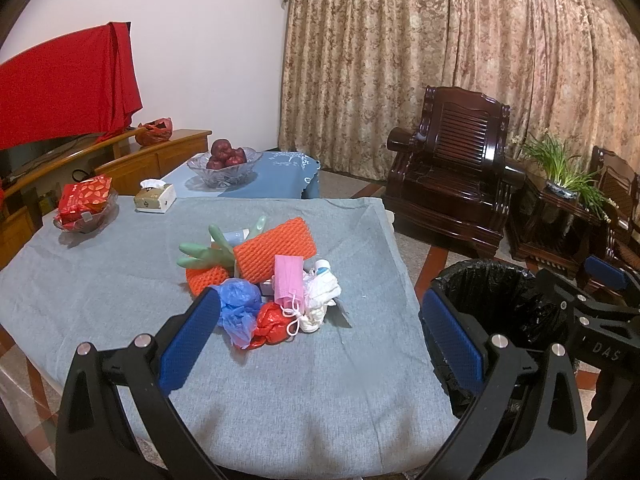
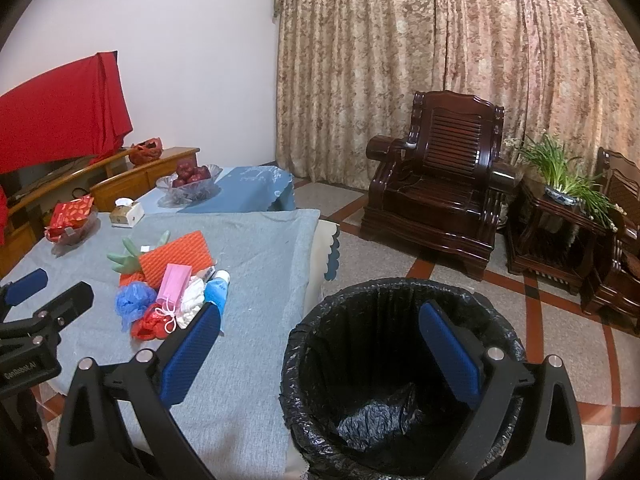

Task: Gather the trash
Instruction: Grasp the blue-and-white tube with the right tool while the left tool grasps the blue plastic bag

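Our left gripper and right gripper both hang spread, empty. The trash pile lies just ahead of the left one; the bin gapes under the right. We judge it light, crushable stuff: pinch the pink mask mid-fold.

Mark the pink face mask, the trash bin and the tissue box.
pink face mask (image 1: 289, 280), left wrist view, middle of its pleated front.
trash bin (image 2: 400, 286), right wrist view, far rim.
tissue box (image 1: 155, 199), left wrist view, front side.

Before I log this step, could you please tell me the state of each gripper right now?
Left gripper: open, holding nothing.
Right gripper: open, holding nothing.
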A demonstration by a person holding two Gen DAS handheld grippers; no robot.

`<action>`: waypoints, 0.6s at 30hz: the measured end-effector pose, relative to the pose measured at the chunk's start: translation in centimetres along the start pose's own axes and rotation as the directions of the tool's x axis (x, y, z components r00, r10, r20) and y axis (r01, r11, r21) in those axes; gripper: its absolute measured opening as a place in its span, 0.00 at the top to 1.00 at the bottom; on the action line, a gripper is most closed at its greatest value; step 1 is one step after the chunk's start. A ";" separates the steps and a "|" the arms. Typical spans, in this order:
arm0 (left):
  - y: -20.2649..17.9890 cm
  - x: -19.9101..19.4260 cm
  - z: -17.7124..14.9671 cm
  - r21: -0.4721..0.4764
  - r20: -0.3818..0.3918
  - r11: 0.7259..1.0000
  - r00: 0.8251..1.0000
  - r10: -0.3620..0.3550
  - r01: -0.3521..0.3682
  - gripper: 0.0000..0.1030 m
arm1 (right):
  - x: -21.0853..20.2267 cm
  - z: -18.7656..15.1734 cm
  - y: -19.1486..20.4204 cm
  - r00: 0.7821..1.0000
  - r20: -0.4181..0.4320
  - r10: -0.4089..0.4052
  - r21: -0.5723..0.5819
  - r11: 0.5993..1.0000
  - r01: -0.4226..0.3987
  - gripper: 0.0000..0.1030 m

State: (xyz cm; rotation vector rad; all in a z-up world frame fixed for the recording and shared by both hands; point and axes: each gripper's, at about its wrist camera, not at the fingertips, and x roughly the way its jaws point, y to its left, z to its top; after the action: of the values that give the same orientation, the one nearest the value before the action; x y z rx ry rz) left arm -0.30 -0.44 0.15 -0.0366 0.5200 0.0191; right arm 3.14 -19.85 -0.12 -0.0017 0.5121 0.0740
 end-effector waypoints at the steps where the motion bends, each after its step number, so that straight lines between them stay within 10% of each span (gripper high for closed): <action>1: 0.0 0.0 0.0 0.000 0.000 1.000 1.000 0.000 0.000 0.05 | 0.0 0.0 0.0 1.000 0.000 -0.001 -0.001 1.000 0.001 0.06; 18: 3.0 1.2 0.0 -0.028 0.002 0.997 0.997 0.074 -0.074 0.05 | 2.6 0.0 2.2 0.999 -0.014 0.048 -0.024 0.999 -0.048 0.06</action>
State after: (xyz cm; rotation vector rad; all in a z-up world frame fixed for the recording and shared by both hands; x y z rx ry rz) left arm 0.62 2.53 -0.52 -0.0448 0.5178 0.0989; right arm 5.25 -17.44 -1.41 -0.0140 0.5244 0.1274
